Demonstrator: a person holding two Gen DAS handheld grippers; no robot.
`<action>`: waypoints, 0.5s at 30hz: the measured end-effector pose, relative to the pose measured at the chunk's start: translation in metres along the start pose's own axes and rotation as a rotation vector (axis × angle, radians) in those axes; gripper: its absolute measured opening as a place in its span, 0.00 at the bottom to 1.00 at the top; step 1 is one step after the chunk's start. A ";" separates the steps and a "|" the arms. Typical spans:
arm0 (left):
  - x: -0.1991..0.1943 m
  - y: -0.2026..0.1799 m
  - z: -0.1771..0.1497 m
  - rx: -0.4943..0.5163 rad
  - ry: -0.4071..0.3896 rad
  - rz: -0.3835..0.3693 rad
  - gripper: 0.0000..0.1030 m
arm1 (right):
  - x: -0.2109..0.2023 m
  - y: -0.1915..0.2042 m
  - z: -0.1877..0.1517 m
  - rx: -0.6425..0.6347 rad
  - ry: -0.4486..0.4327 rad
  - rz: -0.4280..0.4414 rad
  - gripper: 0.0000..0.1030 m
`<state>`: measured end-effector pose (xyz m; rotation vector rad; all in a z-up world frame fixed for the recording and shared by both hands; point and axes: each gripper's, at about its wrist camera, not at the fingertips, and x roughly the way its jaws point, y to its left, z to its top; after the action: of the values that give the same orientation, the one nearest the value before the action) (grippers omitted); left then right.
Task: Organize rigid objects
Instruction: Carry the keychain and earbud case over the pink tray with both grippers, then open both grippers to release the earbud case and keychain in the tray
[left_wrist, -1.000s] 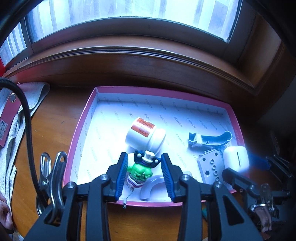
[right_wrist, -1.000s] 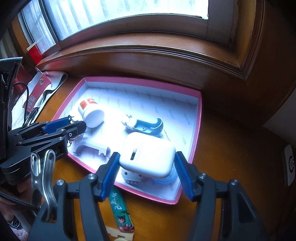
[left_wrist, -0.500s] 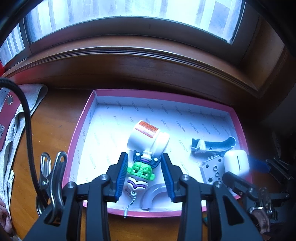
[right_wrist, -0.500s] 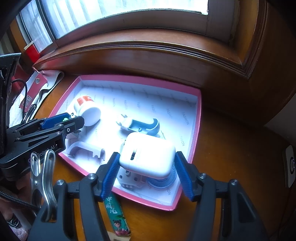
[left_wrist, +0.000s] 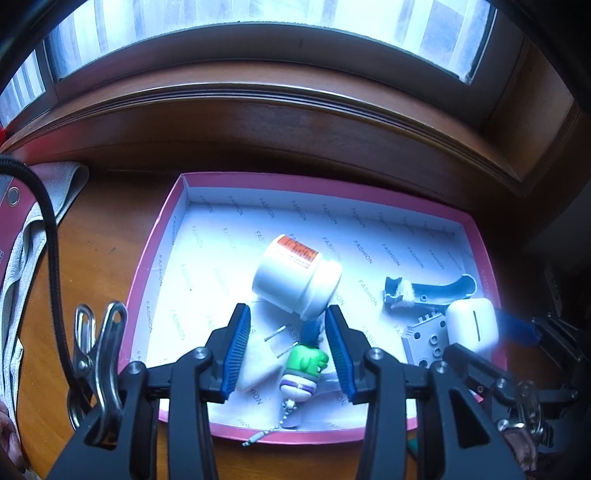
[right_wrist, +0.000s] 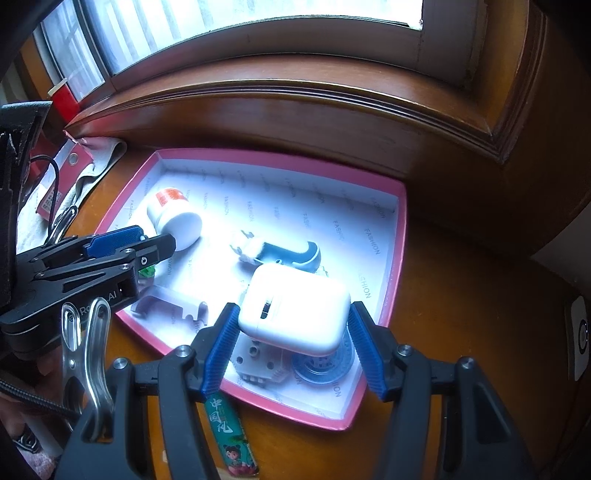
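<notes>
A pink-rimmed white box (left_wrist: 173, 229) (right_wrist: 400, 236) lies on the wooden table. My left gripper (left_wrist: 288, 343) is open over its near edge. The green figure keychain (left_wrist: 304, 369) lies in the box between the fingers, touching neither. A white plug (left_wrist: 258, 365) lies beside it. My right gripper (right_wrist: 293, 332) is shut on a white earbud case (right_wrist: 295, 306) (left_wrist: 471, 326), held over the box's near right part. A white jar (left_wrist: 295, 277) (right_wrist: 173, 218) lies on its side in the box.
In the box are also a blue-grey hook-shaped part (right_wrist: 291, 254) (left_wrist: 428, 293), a grey studded plate (right_wrist: 255, 362) (left_wrist: 424, 341), a tape roll (right_wrist: 323, 365) and a white bracket (right_wrist: 170, 301). A green packet (right_wrist: 229, 432) lies on the table before the box. A cloth (left_wrist: 22, 254) lies left.
My left gripper opened and let go of the green figure, which dropped into the box. The right gripper moved slightly over the box with the case.
</notes>
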<state>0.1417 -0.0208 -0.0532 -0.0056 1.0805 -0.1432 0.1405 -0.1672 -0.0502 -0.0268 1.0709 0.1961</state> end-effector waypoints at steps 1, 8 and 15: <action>0.001 0.000 0.000 -0.002 0.002 0.005 0.46 | 0.000 0.000 0.000 -0.001 0.001 0.000 0.59; 0.005 0.002 -0.001 -0.005 0.018 0.028 0.52 | 0.002 0.001 -0.001 -0.001 0.003 0.000 0.59; 0.005 0.002 -0.001 -0.003 0.019 0.032 0.53 | 0.005 0.000 -0.001 0.005 0.003 -0.003 0.59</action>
<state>0.1437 -0.0189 -0.0585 0.0107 1.0993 -0.1134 0.1425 -0.1665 -0.0553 -0.0244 1.0739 0.1907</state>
